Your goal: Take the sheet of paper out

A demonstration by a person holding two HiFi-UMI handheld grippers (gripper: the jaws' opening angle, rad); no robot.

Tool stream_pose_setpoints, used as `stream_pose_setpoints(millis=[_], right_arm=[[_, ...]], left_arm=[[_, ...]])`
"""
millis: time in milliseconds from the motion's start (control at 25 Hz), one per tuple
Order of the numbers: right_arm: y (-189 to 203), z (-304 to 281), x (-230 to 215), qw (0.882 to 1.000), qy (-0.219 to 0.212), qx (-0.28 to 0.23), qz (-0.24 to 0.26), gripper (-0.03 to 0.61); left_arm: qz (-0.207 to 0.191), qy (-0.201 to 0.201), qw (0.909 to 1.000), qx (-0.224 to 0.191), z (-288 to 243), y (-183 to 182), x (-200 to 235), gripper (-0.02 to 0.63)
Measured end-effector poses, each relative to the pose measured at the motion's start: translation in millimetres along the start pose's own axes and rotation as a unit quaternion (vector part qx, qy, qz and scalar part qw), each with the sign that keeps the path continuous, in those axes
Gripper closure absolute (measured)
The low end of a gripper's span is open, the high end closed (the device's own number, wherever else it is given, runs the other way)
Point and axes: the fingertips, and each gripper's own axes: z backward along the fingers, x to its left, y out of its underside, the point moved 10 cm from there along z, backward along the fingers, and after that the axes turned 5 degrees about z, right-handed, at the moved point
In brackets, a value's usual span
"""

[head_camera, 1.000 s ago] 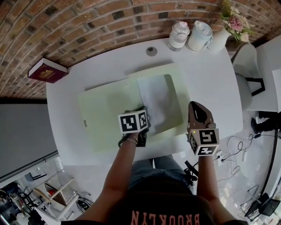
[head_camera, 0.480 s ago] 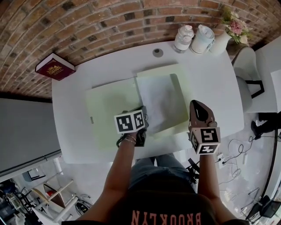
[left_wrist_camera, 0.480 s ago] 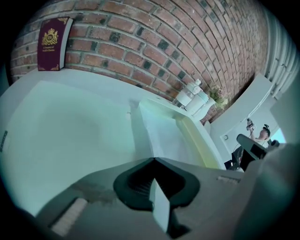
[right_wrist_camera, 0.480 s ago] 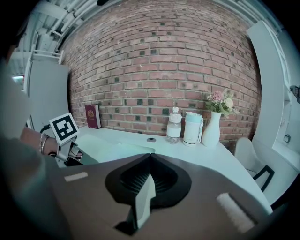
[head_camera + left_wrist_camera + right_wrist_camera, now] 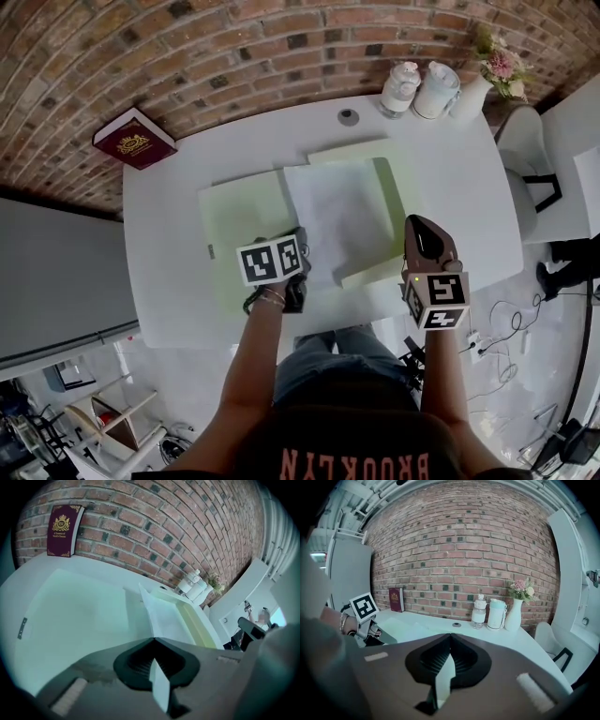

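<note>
A white sheet of paper lies on top of an open, pale green folder in the middle of the white table. The paper is thin and plain, with only faint grey marks on it. It covers the middle and the right half of the folder, and a strip of green shows past its right side. The left tool is clenched on the paper's near left corner. Seen from the left tool, the paper's left edge runs up from the tool's tip and stands a little off the folder, while the rest of the sheet lies flat. The folder's near right corner looks bent up a bit. The right tool is shut too, with nothing in it, and it hangs over the near right side of the table, apart from the paper. A dark red book leans on the brick wall at the far left. At the far right stand a bottle, a white jug and a vase of flowers.
</note>
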Motion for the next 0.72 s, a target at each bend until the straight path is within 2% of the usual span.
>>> stream_pose_setpoints(millis=[400,600,720], right_arm=[[-9.2,16.7,17.8,1.0,0.005,-0.001,0.016,0.575],[-21.5,20.9,31.6,0.999,0.01,-0.027,0.029,0.575],[-21.6,24.8,43.0,0.999,0.01,-0.019,0.03,0.575]], left_arm=[[-0.009,0.012,0.9997,-0.018,26.3,0.4,8.9,0.612],[-0.012,0.018,0.9993,-0.032,45.1,-1.0,15.7,0.612],[-0.017,0.023,0.9988,-0.041,59.5,-2.4,19.5,0.612]])
